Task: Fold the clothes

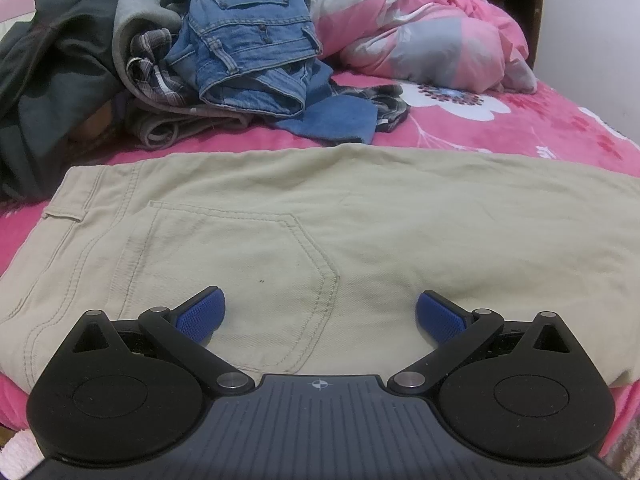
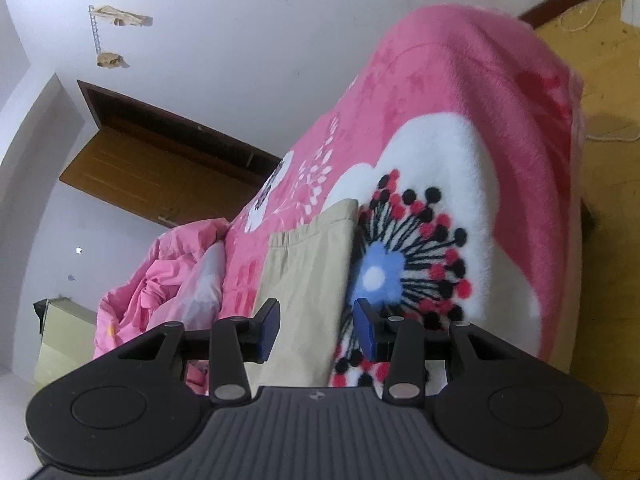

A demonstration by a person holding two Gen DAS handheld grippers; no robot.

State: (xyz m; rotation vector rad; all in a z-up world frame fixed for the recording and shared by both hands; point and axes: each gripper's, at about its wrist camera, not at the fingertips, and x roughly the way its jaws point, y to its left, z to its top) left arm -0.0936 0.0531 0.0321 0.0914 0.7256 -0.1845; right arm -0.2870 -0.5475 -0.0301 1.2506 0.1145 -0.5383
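Note:
Beige trousers [image 1: 320,216] lie flat across the pink flowered bedspread [image 1: 540,120], back pocket up, waistband to the left. My left gripper [image 1: 320,316] is wide open just above the seat of the trousers, near the pocket, holding nothing. In the right wrist view, rolled sideways, the leg end of the beige trousers [image 2: 308,276] runs between my right gripper's [image 2: 318,328] blue pads [image 2: 365,330]. The jaws stand part open, and the pads do not press the cloth.
A heap of unfolded clothes sits behind the trousers: blue jeans [image 1: 252,40], a plaid shirt [image 1: 156,72], grey and dark garments [image 1: 52,72]. A crumpled pink quilt [image 1: 432,28] lies at the back right. A wooden door [image 2: 152,164] and yellow floor [image 2: 612,80] show in the right wrist view.

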